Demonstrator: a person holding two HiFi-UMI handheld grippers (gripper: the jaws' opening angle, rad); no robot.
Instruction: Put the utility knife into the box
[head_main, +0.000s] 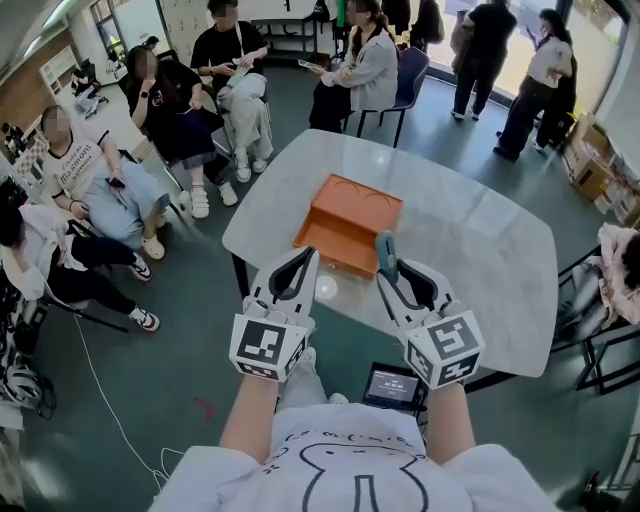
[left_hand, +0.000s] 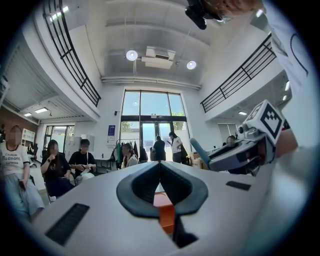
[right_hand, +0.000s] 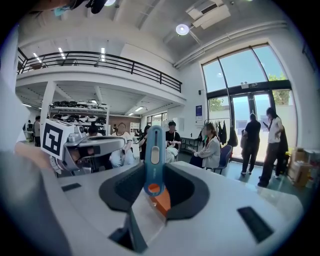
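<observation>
On the left, the left gripper is hovering above the near edge of the table with its jaws closed together and nothing between them; in its own view the pads are meeting at the tip, with only a strip of orange showing through the gap below. In the middle, the orange box is lying open on the table, and its inside is looking empty, so the placing is not yet done. On the right, the right gripper is clamping the blue utility knife between its jaws, the handle sticking out beyond the tips, just beside the box's near right corner. Judging from this, the pick-up is finished, and carrying the knife over the box and letting it go is what is remaining. The knife's gripped end is hiding inside the jaws, so I cannot tell whether a blade is out. Nor can I tell how high the knife is hanging above the box.
</observation>
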